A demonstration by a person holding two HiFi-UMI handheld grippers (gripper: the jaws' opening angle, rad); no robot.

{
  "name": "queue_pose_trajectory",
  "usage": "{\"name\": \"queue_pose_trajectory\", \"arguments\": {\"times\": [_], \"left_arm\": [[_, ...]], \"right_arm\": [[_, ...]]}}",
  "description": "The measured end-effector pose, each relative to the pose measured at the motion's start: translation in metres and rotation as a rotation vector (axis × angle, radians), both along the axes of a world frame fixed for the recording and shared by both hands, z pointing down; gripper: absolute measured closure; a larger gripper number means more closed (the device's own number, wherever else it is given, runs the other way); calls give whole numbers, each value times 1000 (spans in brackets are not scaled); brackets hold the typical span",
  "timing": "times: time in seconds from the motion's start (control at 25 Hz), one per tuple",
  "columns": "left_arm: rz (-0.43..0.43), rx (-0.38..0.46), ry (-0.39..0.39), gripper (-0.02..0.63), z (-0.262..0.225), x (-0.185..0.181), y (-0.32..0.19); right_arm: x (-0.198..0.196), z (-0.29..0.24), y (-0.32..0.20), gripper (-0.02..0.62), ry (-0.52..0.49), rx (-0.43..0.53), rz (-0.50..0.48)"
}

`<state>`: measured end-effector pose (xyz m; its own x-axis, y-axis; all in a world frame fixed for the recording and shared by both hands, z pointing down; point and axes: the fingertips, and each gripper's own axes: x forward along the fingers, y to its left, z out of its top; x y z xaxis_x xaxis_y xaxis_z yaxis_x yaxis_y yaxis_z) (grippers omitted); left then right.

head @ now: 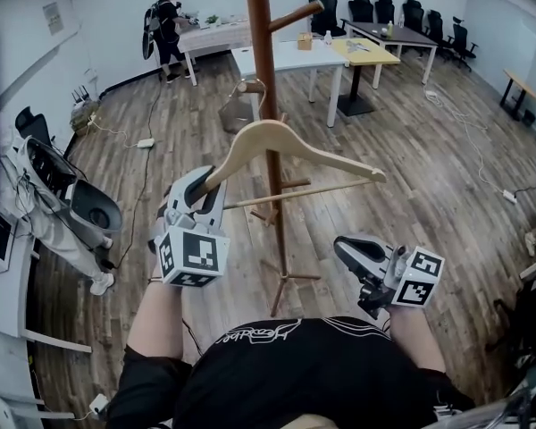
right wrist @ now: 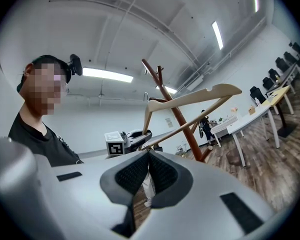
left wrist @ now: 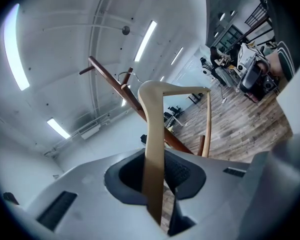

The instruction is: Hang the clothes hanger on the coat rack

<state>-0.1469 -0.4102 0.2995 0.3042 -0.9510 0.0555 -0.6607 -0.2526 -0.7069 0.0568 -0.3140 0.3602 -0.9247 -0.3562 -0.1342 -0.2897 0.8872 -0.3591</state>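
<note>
A pale wooden hanger (head: 290, 143) with a crossbar hangs in the air in front of the red-brown coat rack pole (head: 264, 79). My left gripper (head: 205, 184) is shut on the hanger's left arm; in the left gripper view that arm (left wrist: 152, 149) runs up between the pads. The hanger's wire hook (head: 253, 88) is beside a short peg on the pole; whether it touches I cannot tell. A longer peg (head: 295, 14) sticks out higher up. My right gripper (head: 346, 250) sits low on the right, shut and empty, its pads (right wrist: 155, 171) together. It faces the hanger (right wrist: 200, 96) and rack (right wrist: 176, 111).
The rack's feet (head: 284, 280) spread on the wooden floor just ahead of me. White and yellow tables (head: 339, 54) with black chairs stand at the back, and a person (head: 166, 25) at a far table. Equipment and cables (head: 71, 204) line the left wall.
</note>
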Motion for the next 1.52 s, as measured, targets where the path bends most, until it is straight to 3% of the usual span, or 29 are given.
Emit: {"name": "queue_pose_trajectory", "arguments": {"times": [0.6, 1.12, 1.36, 1.52], "left_arm": [[94, -42, -12, 537, 22, -5, -73], [143, -77, -37, 537, 56, 1, -89], [185, -52, 0, 537, 57, 7, -92], [286, -76, 61, 534, 60, 12, -92]], "right_arm": [[-19, 17, -49, 557, 13, -60, 89], [-22, 37, -66, 556, 4, -120, 118], [-30, 46, -76, 555, -9, -140, 122], [-35, 50, -82, 555, -10, -142, 131]]}}
